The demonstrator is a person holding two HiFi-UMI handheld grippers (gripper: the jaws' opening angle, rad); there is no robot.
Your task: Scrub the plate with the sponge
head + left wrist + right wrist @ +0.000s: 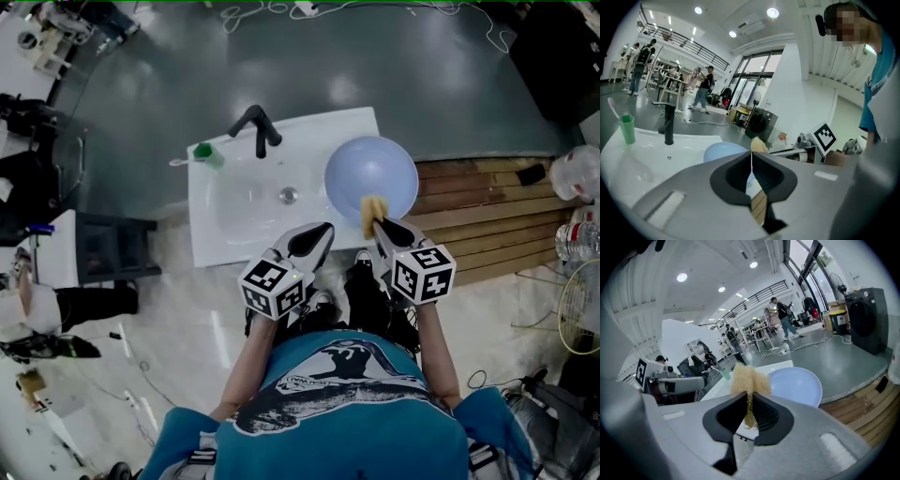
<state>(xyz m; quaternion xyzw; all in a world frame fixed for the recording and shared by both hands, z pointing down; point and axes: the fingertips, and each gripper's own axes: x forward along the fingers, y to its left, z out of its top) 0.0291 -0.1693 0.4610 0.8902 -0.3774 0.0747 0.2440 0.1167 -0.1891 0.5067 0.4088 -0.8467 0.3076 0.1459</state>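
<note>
No readable text, brand or number in any view. Shirt (342, 375): graphic print with a line of small lettering beneath it, too small to read. Left marker cube (274, 286) and right marker cube (424, 274): black-and-white square code patterns only, no letters or digits to make out.

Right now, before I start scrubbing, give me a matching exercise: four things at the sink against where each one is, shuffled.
Things:
1 plate
2 sponge
3 cup
4 faucet

Places:
A at the back edge of the sink
B held by the right gripper
C sink's back left corner
D sink's right side

Pairs: 1-D, 2-B, 3-C, 4-A
</note>
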